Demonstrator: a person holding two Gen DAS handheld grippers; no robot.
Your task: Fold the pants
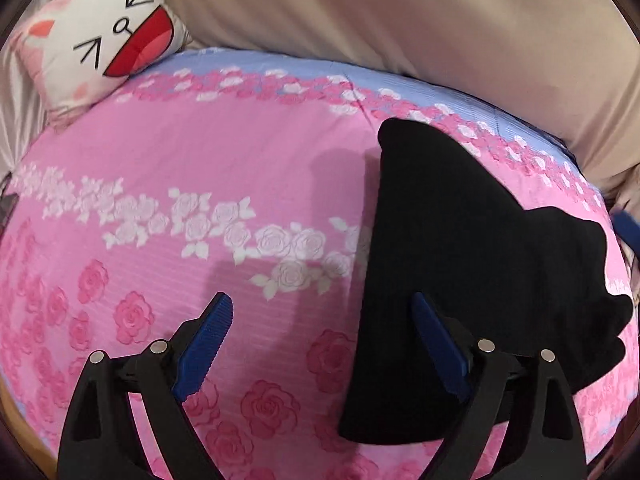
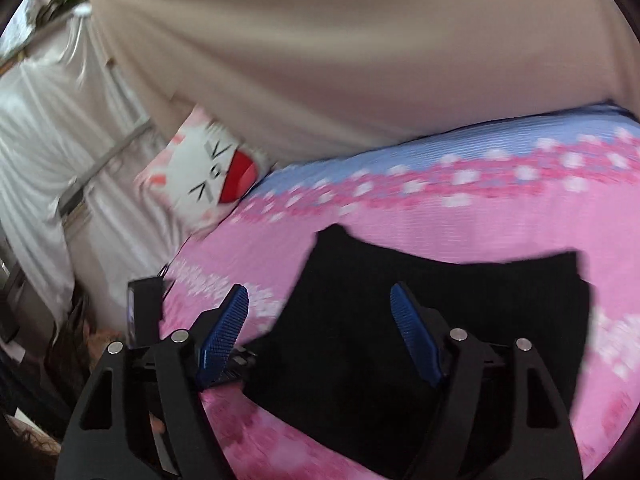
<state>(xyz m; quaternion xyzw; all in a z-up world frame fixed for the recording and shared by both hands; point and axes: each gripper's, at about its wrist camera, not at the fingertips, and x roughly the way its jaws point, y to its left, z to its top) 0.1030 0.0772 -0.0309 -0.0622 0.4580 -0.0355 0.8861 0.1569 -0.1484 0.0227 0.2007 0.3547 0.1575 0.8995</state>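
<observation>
A beige curtain (image 1: 400, 20) hangs along the far edge of the bed, and below it the pink rose-print bedspread (image 1: 200, 168) fills most of both views, with a blue band along its far edge. A cartoon-face cushion (image 1: 100, 36) sits in the far left corner of the bed. The black pants (image 1: 460, 260) lie on the right part of the bedspread, already doubled into a thick, compact slab; in the left wrist view their long axis runs from the near edge away toward the far edge, with a lumpy, uneven edge on the right side. The left gripper (image 1: 322, 304) hovers with its blue fingers spread wide and nothing between them; the pants lie to its right, with the right-hand finger over their left edge. The right gripper (image 2: 320, 294) is likewise spread and empty, and sits directly above the pants (image 2: 440, 292), which span the gap between its fingers. Judging from this, the right gripper is the nearer one for any final fold or tidy, while the left would need to shift right to reach the cloth.
</observation>
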